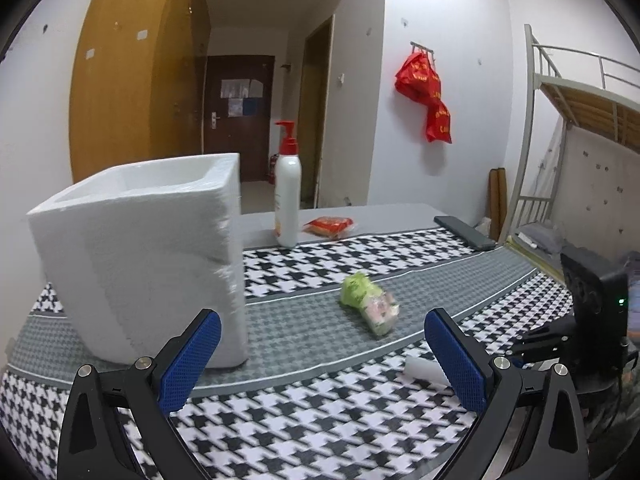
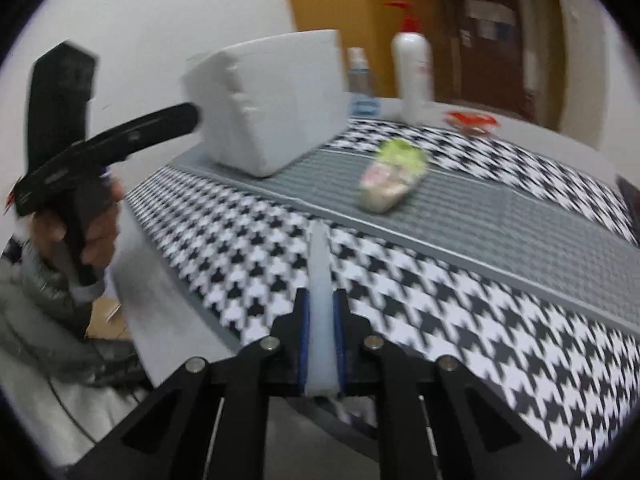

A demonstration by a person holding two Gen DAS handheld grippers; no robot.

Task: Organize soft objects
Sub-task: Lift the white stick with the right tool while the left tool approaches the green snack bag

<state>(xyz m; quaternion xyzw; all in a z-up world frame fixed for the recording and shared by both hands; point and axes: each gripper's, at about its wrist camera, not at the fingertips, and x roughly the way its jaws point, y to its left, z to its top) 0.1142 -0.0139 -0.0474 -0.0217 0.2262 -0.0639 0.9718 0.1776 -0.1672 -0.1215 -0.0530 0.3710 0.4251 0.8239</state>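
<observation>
A white foam box (image 1: pixel 148 256) stands open-topped on the houndstooth cloth (image 1: pixel 304 428) at the left; it also shows in the right wrist view (image 2: pixel 276 104). A green and pink soft packet (image 1: pixel 370 300) lies on the grey stripe, also seen in the right wrist view (image 2: pixel 394 176). My left gripper (image 1: pixel 320 360) is open and empty, near the box's front corner. My right gripper (image 2: pixel 320 312) is shut on a thin white foam strip (image 2: pixel 320 280), held low over the cloth; its end shows in the left wrist view (image 1: pixel 426 370).
A white pump bottle (image 1: pixel 288 196) and a red snack packet (image 1: pixel 330 226) sit at the table's far side. A dark flat object (image 1: pixel 464 232) lies at the far right edge. A small clear bottle (image 2: pixel 360 76) stands behind the box. A bunk bed (image 1: pixel 580 120) is at the right.
</observation>
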